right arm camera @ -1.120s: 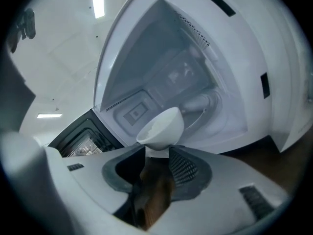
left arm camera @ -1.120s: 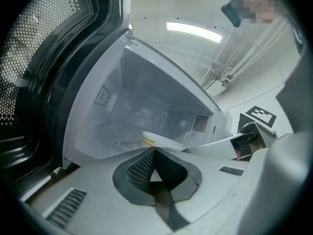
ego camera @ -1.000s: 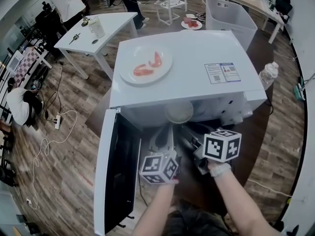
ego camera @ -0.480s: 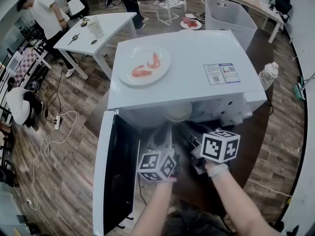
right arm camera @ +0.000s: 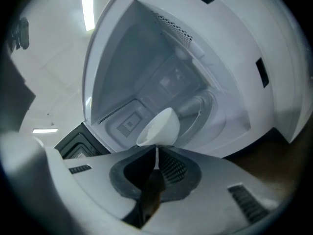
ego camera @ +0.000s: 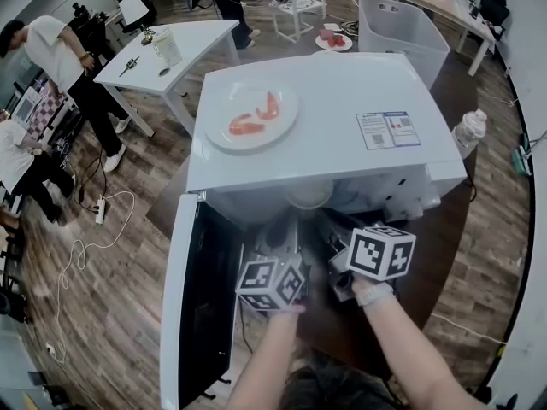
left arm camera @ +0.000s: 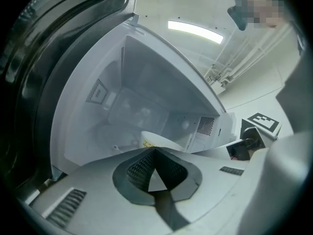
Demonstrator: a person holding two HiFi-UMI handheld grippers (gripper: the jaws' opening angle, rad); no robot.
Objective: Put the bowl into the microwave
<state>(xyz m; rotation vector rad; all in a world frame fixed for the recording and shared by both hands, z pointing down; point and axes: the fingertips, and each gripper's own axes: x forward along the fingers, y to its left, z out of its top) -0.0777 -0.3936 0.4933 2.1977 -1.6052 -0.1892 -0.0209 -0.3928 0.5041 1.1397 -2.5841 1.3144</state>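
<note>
Looking down from the head view, a white microwave [ego camera: 325, 135] stood with its door [ego camera: 175, 306] swung wide to the left. On its top lay a plate [ego camera: 226, 101] of red food [ego camera: 244, 125] and a printed sticker [ego camera: 389, 131]. The bowl [ego camera: 309, 196] sat right at the cavity mouth, half under the top's front edge. The left gripper [ego camera: 289, 225] and right gripper [ego camera: 327, 226] both reached in toward it, side by side, their marker cubes covering most of the jaws from above. Around the microwave were a water bottle [ego camera: 468, 130] to the right, a white table [ego camera: 197, 41] and a plastic bin [ego camera: 402, 28] behind, and a person [ego camera: 60, 54] walking at far left.

The left gripper view showed its pads pinched together at the tips on the bowl's near rim, with the open cavity and a vent grille [left arm camera: 206, 126] beyond; the dark door filled the left side.

The right gripper view showed jaws that had just been closing, now clamped on the bowl's rim, a thin white edge between the pads. The bowl hung tilted in front of the turntable [right arm camera: 205, 106], inside the doorway, with the cavity walls close on both sides.
</note>
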